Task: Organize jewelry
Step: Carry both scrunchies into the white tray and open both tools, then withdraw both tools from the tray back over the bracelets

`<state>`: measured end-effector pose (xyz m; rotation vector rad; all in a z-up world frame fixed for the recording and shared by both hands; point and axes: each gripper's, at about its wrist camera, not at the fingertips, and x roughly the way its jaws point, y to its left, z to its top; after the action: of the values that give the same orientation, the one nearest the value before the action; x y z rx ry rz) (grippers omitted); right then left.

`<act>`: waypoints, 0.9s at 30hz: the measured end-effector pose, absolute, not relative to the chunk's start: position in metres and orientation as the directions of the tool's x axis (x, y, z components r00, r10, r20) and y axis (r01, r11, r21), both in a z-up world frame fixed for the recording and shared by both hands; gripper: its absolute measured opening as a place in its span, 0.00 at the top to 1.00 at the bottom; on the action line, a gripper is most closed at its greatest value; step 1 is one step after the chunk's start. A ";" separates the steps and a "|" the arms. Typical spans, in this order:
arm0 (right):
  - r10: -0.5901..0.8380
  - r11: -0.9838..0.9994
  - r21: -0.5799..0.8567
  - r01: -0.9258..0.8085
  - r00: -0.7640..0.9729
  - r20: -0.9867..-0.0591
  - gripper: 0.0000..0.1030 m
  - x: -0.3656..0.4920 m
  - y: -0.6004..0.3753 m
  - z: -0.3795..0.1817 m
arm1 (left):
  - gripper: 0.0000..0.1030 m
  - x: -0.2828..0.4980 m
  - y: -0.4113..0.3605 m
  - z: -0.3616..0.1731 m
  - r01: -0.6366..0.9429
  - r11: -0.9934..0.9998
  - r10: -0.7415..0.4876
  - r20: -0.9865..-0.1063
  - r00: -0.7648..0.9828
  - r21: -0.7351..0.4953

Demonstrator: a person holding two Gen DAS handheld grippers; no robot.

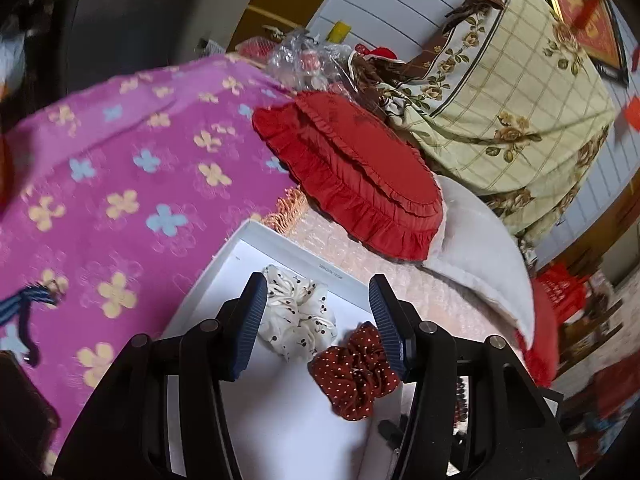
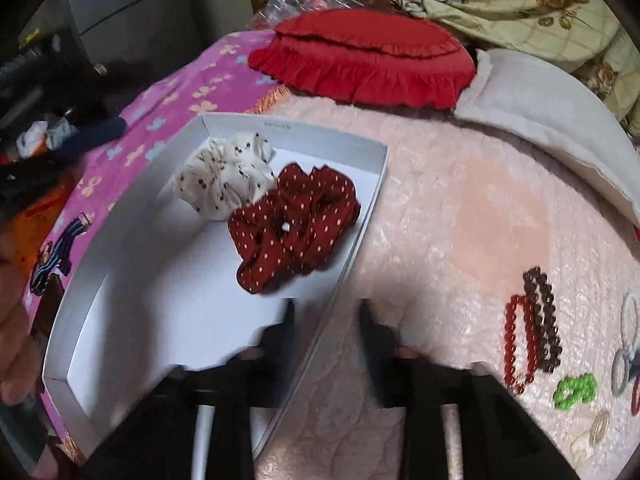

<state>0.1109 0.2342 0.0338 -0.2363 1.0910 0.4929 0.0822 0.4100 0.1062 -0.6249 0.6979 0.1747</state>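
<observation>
A white shallow box (image 2: pixel 120 300) lies on the bed and holds a white patterned scrunchie (image 2: pixel 224 176) and a dark red dotted scrunchie (image 2: pixel 296 224). In the left wrist view the box (image 1: pixel 280 420) sits under my left gripper (image 1: pixel 318 324), which is open and empty above the white scrunchie (image 1: pixel 296 316) and the red scrunchie (image 1: pixel 356 372). My right gripper (image 2: pixel 326 312) is open and empty over the box's right wall. On the pink blanket at the right lie a red bead clip (image 2: pixel 518 344), a brown bead clip (image 2: pixel 544 316), a green clip (image 2: pixel 574 392) and hair ties (image 2: pixel 628 344).
A red frilled cushion (image 2: pixel 360 56) and a grey pillow (image 2: pixel 560 120) lie at the far side of the pink blanket (image 2: pixel 460 200). A purple flowered cover (image 1: pixel 120 160) lies left of the box. A folded floral quilt (image 1: pixel 512 92) is behind.
</observation>
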 end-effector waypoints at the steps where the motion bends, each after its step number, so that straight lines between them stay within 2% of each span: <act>1: 0.266 0.876 0.068 -0.478 0.361 -0.894 0.88 0.111 0.233 0.032 | 0.49 0.082 0.409 0.108 -0.353 0.808 -0.045 -0.647 0.761 -0.472; 10: 0.235 0.912 0.071 -0.403 0.373 -0.898 0.91 0.088 0.204 0.031 | 0.49 0.081 0.396 0.107 -0.353 0.836 -0.026 -0.673 0.739 -0.420; 16: 0.234 0.909 0.054 -0.414 0.399 -0.886 0.91 0.096 0.198 0.033 | 0.49 0.082 0.373 0.112 -0.323 0.874 -0.012 -0.679 0.734 -0.364; 20: 0.280 0.896 0.101 -0.433 0.374 -0.884 0.91 0.093 0.189 0.038 | 0.49 0.082 0.361 0.117 -0.306 0.889 -0.006 -0.676 0.737 -0.341; 23: 0.297 0.899 0.118 -0.421 0.391 -0.871 0.74 0.082 0.171 0.049 | 0.49 0.081 0.350 0.121 -0.294 0.903 0.005 -0.675 0.738 -0.315; 25: 0.300 0.907 0.119 -0.403 0.423 -0.855 0.56 0.071 0.152 0.057 | 0.49 0.076 0.339 0.126 -0.286 0.913 0.021 -0.664 0.747 -0.293; 27: 0.295 0.918 0.117 -0.380 0.453 -0.842 0.55 0.058 0.123 0.063 | 0.49 0.070 0.327 0.132 -0.277 0.924 0.039 -0.653 0.756 -0.265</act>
<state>0.0577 0.1230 0.0633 -0.0925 1.0194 0.4173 0.0701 0.3273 0.1316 -0.3607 0.6951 0.1764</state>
